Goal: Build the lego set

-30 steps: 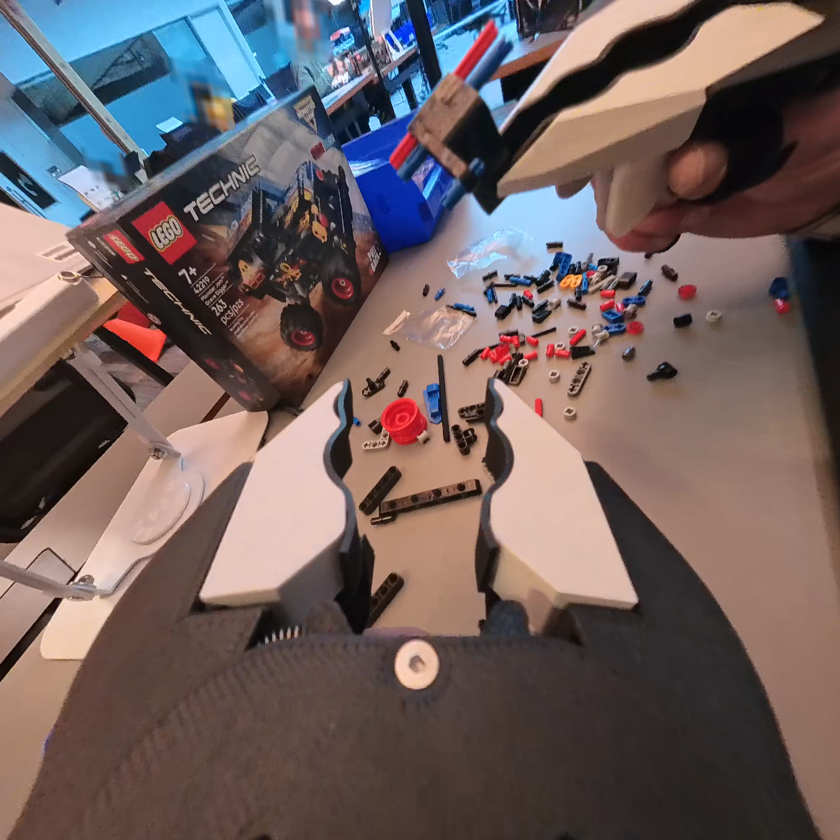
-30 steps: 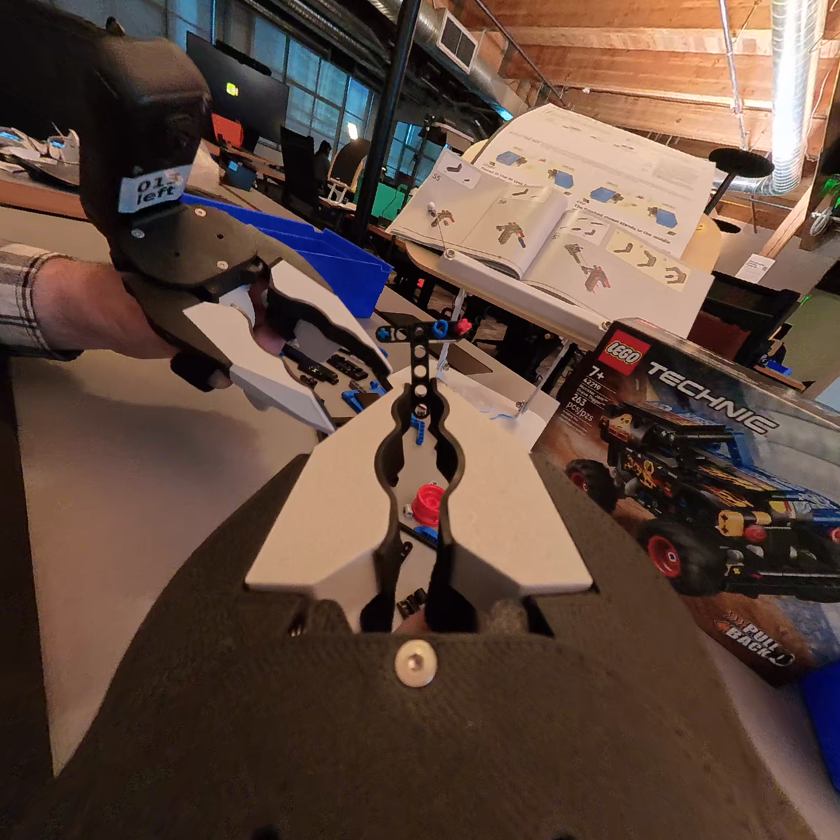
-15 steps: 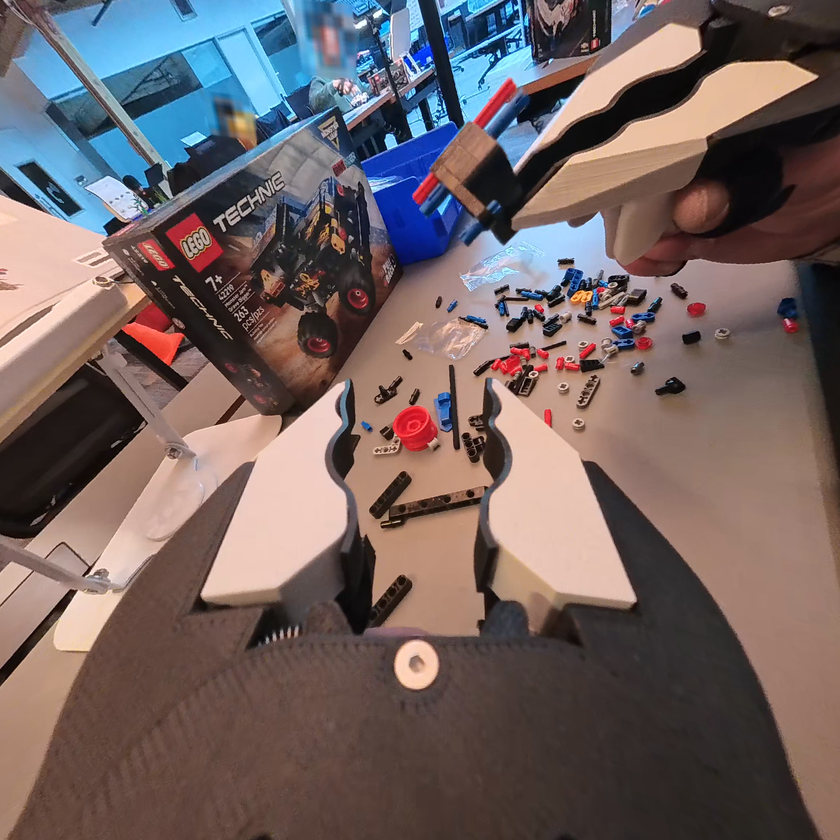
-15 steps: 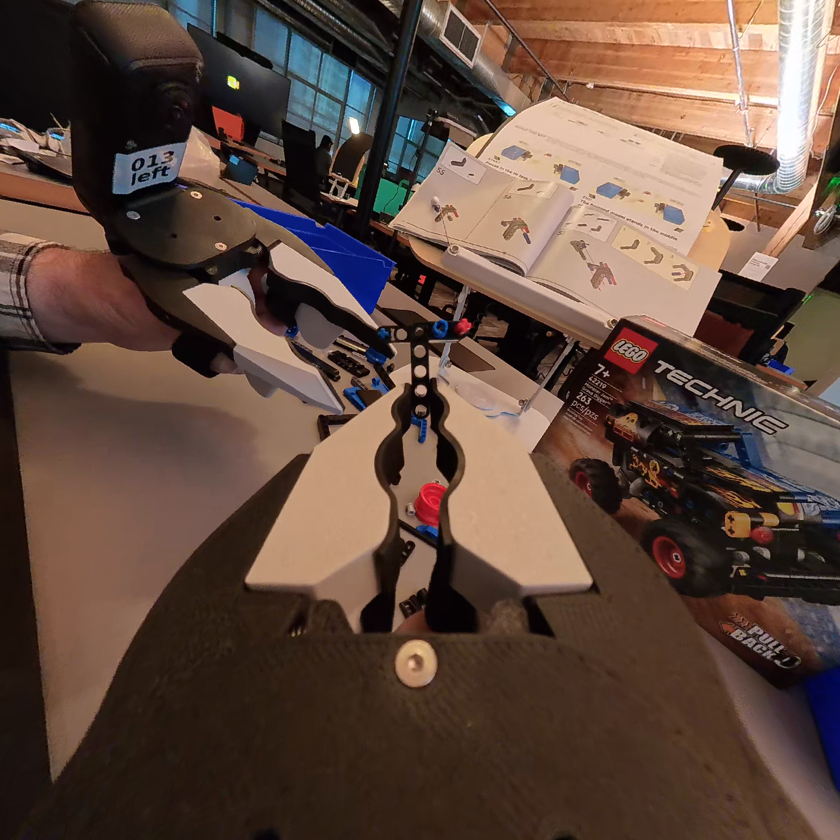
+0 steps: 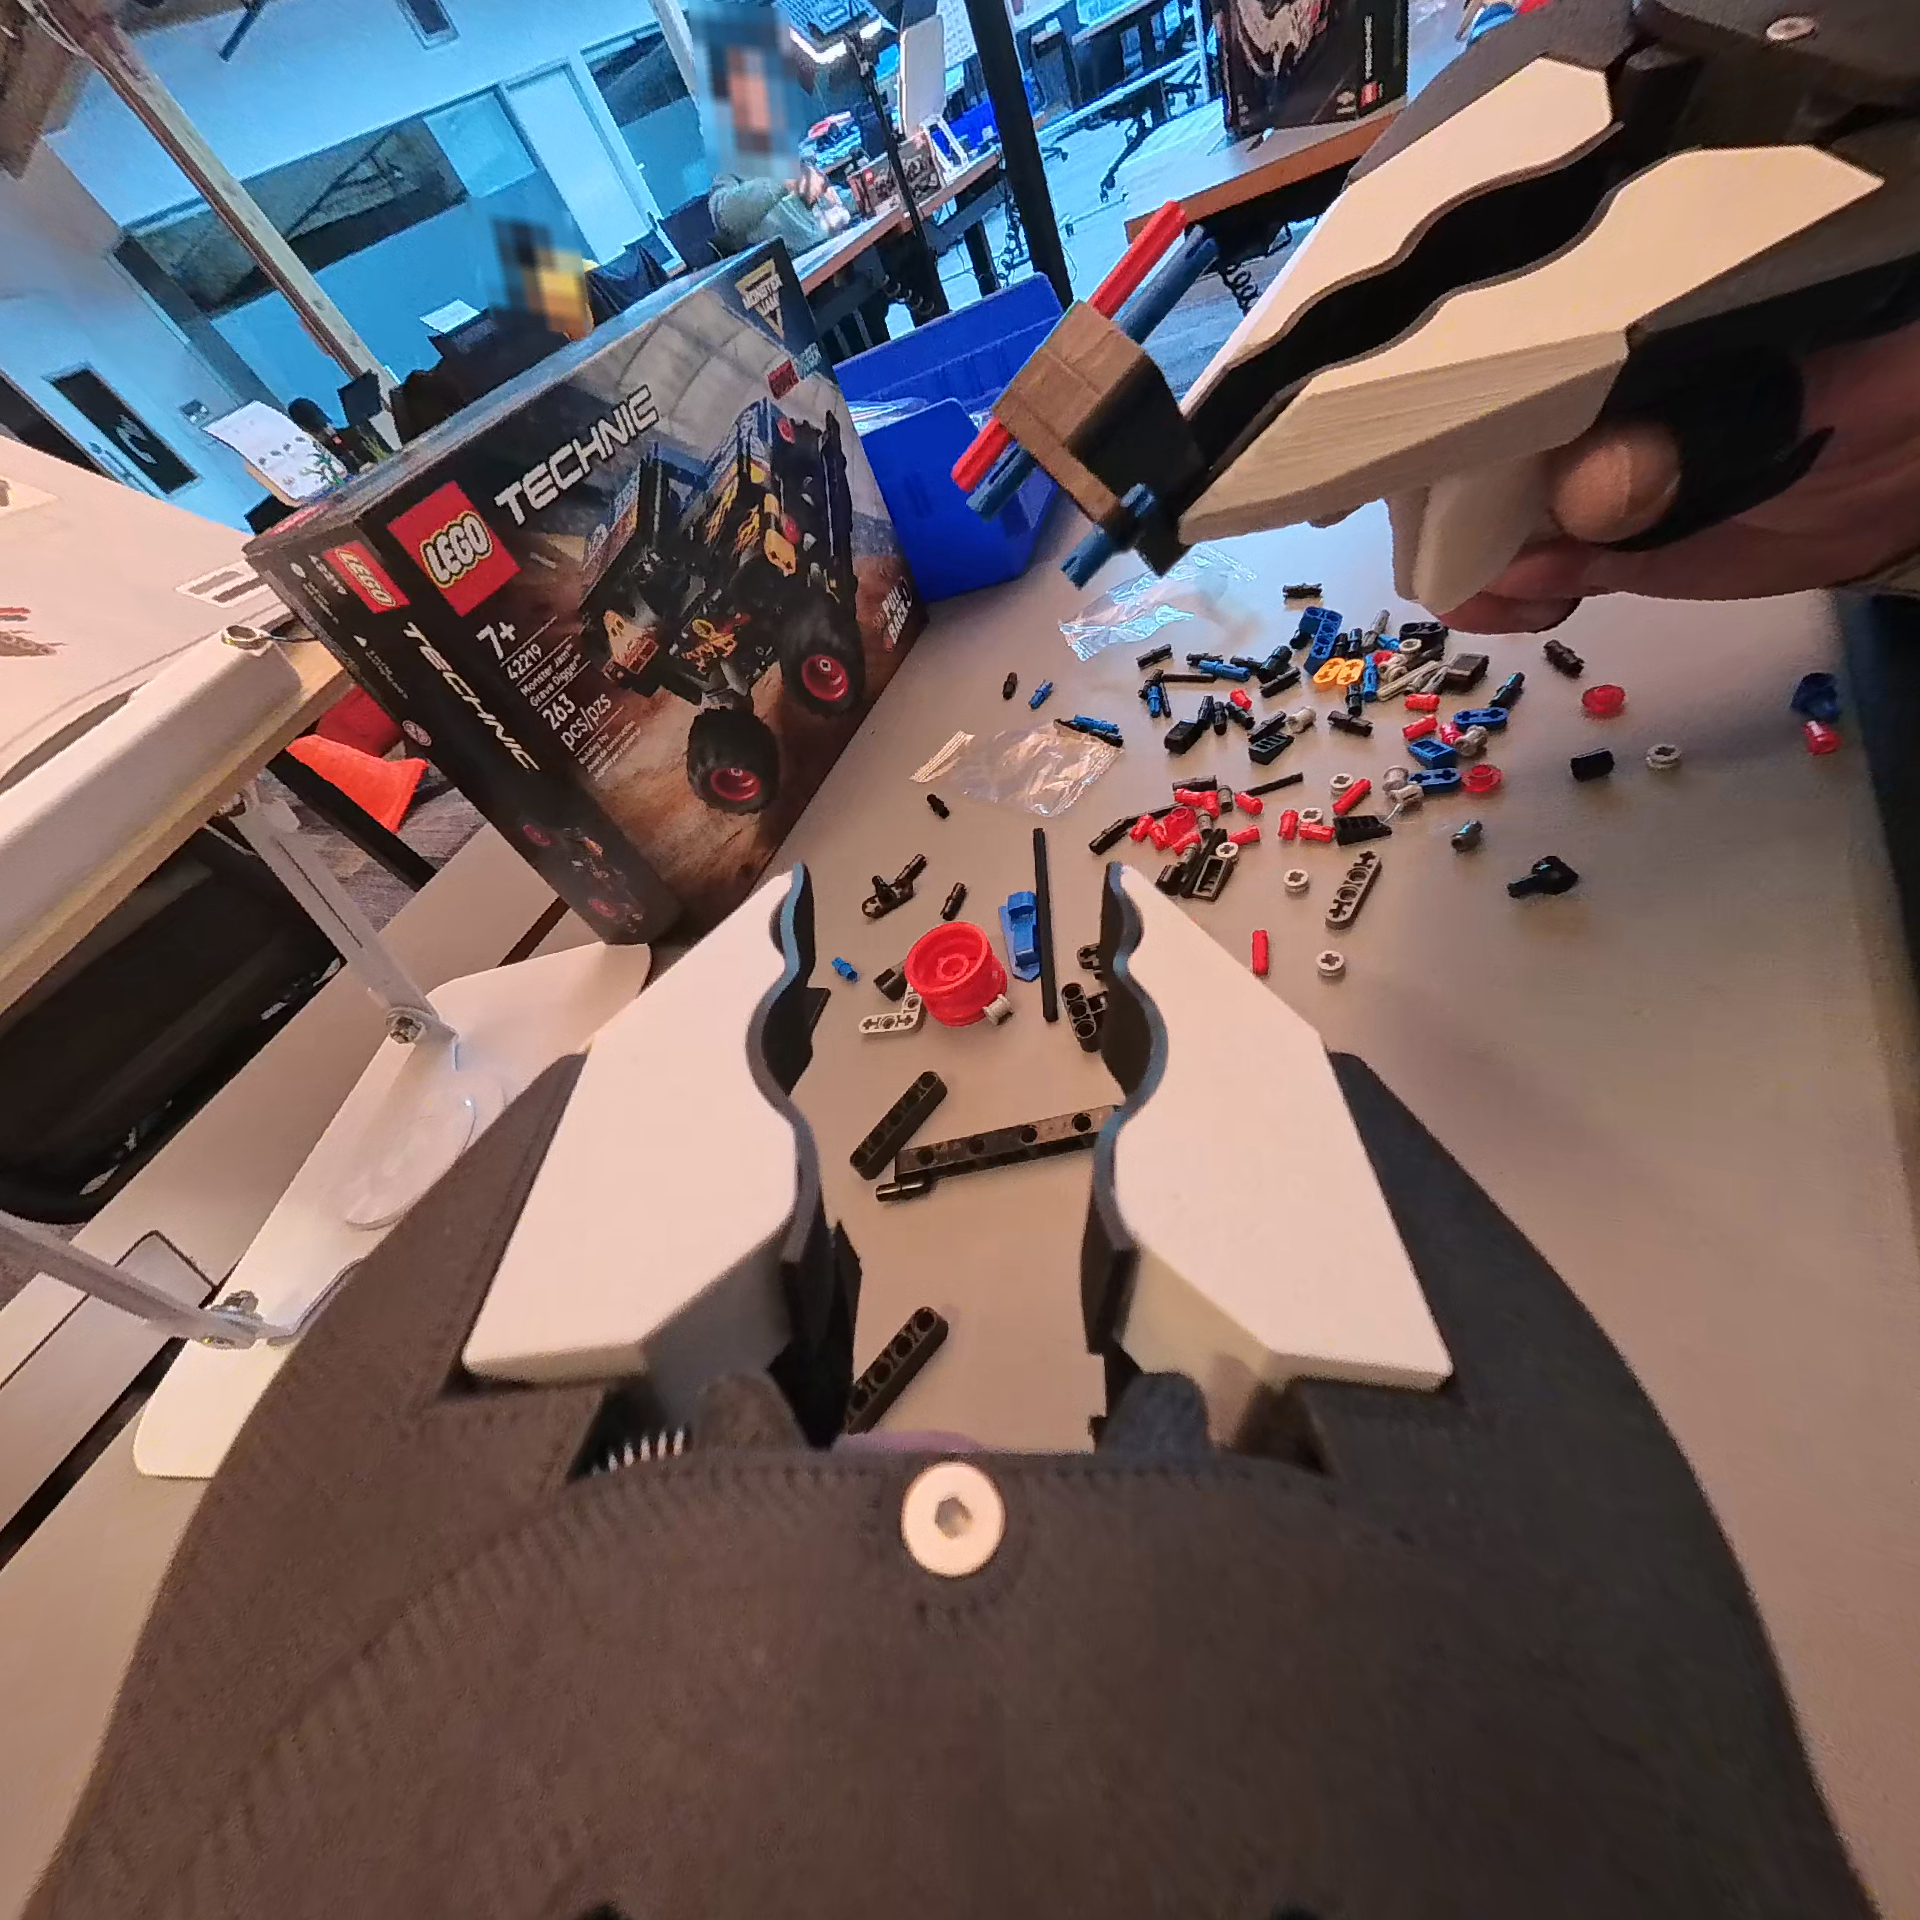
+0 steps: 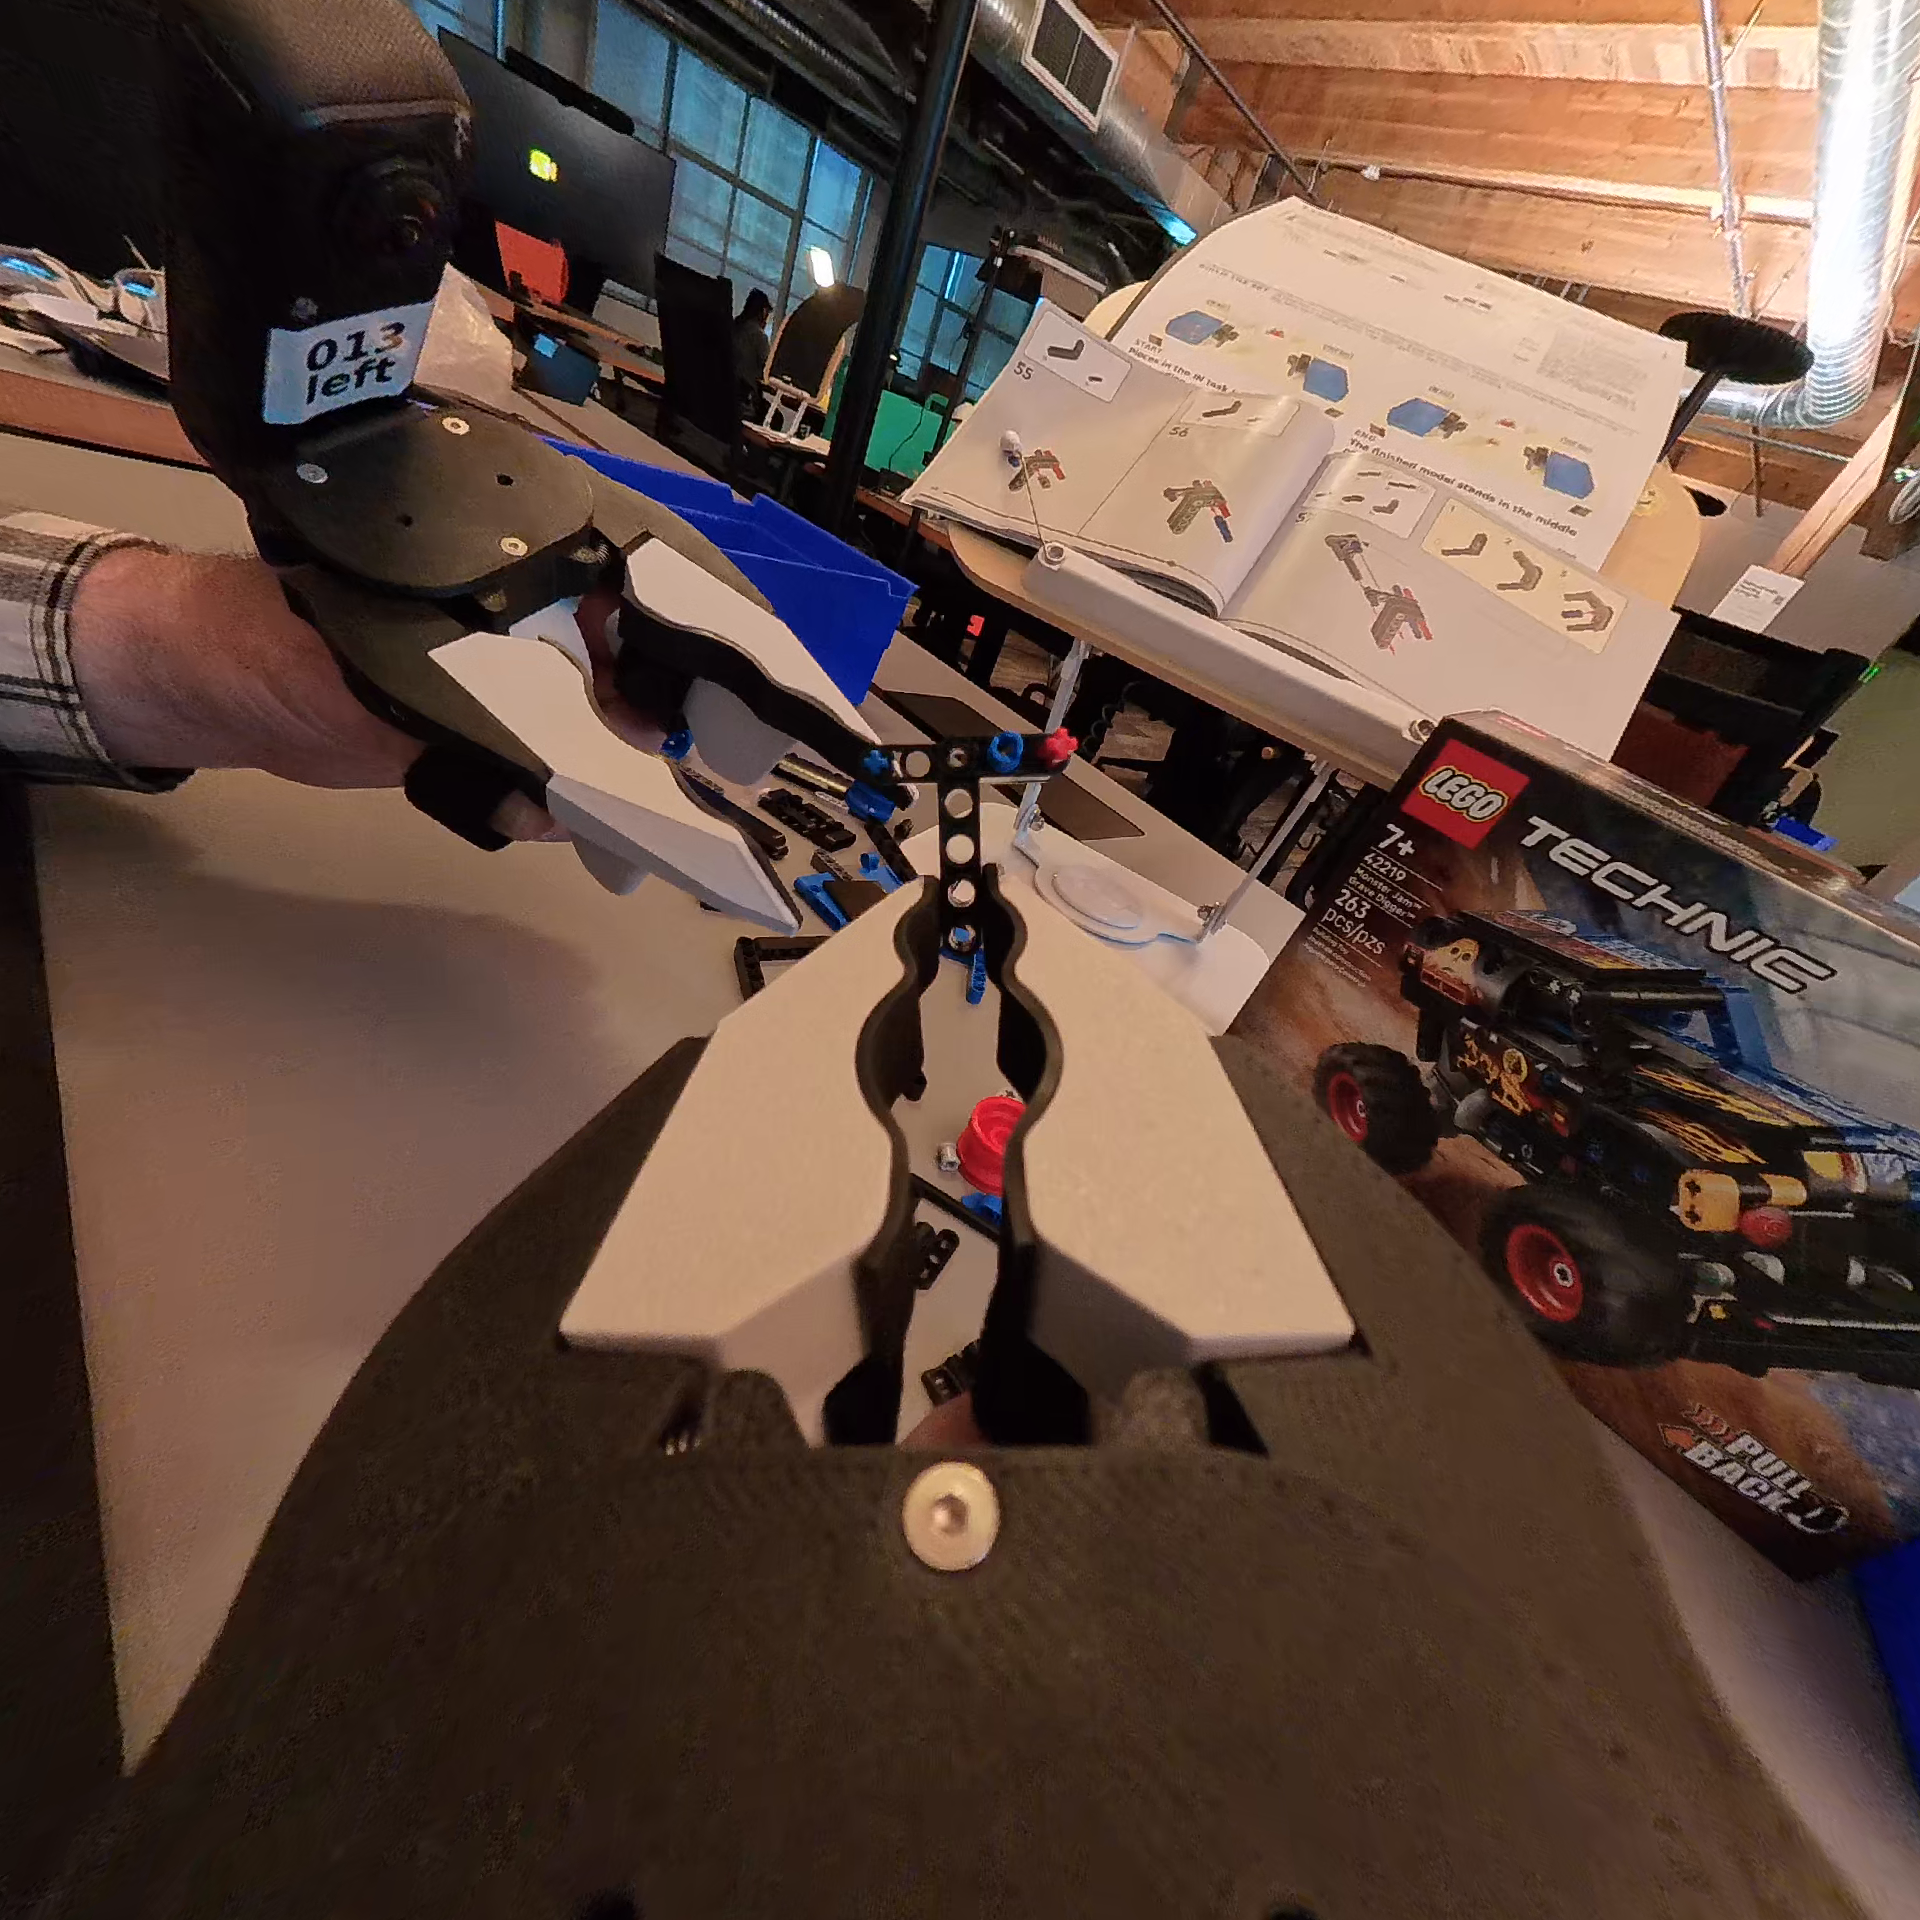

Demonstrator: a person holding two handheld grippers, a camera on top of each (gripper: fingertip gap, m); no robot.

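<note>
The right gripper (image 6: 958,914) is clamped on a small Lego assembly (image 6: 958,800) — a black holed beam topped by a crossbar with blue and red pins — held above the counter (image 5: 1558,1091). The left gripper (image 5: 951,914) hovers with fingers apart over scattered Lego pieces (image 5: 1340,748) and a red wheel hub (image 5: 954,972)

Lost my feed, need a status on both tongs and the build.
Left tongs open, empty, above loose parts. Right tongs shut on black T-shaped assembly, held aloft. Nothing between them.
</note>
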